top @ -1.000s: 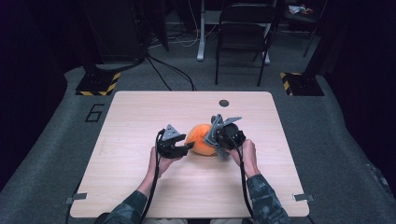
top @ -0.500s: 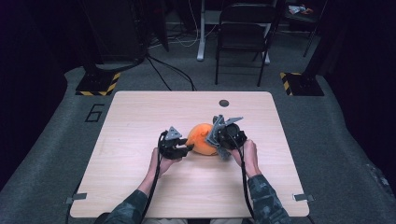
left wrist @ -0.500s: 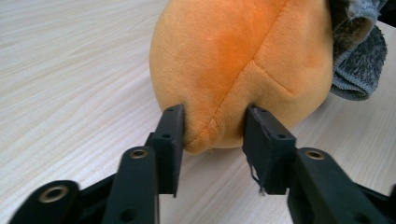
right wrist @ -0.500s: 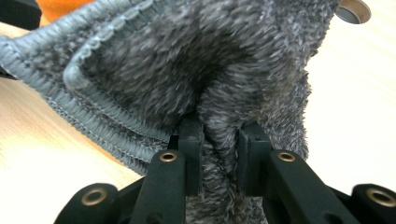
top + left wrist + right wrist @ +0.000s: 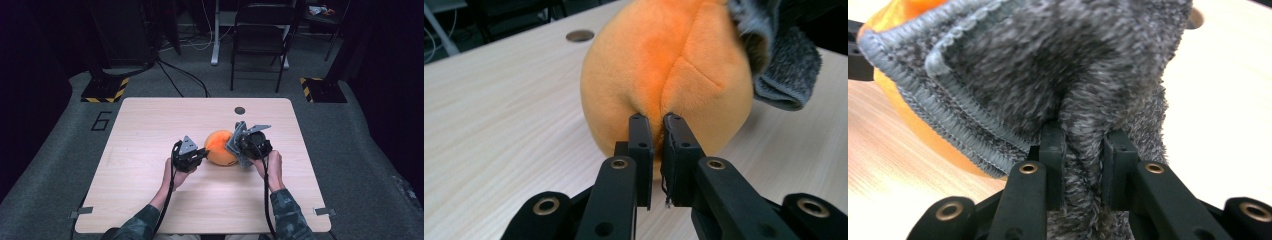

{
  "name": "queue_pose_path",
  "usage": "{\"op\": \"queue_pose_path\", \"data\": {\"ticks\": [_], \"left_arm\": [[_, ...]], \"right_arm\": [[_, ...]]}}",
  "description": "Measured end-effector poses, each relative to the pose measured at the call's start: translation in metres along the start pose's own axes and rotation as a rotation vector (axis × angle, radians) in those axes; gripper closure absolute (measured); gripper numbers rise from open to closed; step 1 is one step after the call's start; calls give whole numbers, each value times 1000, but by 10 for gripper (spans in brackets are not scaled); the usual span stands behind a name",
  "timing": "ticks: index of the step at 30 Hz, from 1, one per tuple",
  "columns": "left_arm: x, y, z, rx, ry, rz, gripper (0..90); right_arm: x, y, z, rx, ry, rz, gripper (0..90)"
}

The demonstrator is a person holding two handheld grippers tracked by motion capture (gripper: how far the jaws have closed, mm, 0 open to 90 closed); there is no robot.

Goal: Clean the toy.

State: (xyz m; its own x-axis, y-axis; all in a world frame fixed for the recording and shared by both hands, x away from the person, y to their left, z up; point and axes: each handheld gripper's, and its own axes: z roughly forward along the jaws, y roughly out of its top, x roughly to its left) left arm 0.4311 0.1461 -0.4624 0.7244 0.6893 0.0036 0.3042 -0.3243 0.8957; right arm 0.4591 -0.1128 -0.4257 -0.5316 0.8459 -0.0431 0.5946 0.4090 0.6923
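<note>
Black jaws of our left gripper [image 5: 656, 125], which have just been closing, pinch a fold of the orange plush ball [image 5: 664, 75] at mid-frame, while our right gripper [image 5: 1083, 135] beyond clamps tight on the grey fuzzy cloth [image 5: 1058, 65] draped over the ball's far side.

Left tool [image 5: 201, 154] jaws just closing, nearly together; right tool [image 5: 235, 145] clamped.
</note>
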Motion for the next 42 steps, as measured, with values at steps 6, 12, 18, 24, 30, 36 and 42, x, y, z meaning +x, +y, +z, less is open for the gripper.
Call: {"op": "queue_pose_path", "data": {"ticks": [6, 12, 18, 24, 30, 36, 42], "left_arm": [[-9, 9, -5, 13, -11, 59, 838], [-15, 15, -1, -2, -13, 78, 837], [-20, 16, 2, -12, -35, 86, 838], [-19, 16, 7, -25, -47, 84, 854], [-25, 15, 16, -36, -42, 83, 857], [-28, 14, 21, -39, -45, 81, 859], [-29, 14, 27, -44, -41, 89, 861]], "right_arm": [[6, 10, -22, -41, 7, -16, 750], [27, 28, -40, -58, 1, -70, 750], [42, 37, -39, -49, 11, -135, 749], [33, 31, -15, 4, -23, -127, 761], [18, 26, -11, 9, -10, -85, 762], [6, 20, -9, 25, -48, -41, 762], [0, 22, -17, 6, -51, -16, 761]]}}
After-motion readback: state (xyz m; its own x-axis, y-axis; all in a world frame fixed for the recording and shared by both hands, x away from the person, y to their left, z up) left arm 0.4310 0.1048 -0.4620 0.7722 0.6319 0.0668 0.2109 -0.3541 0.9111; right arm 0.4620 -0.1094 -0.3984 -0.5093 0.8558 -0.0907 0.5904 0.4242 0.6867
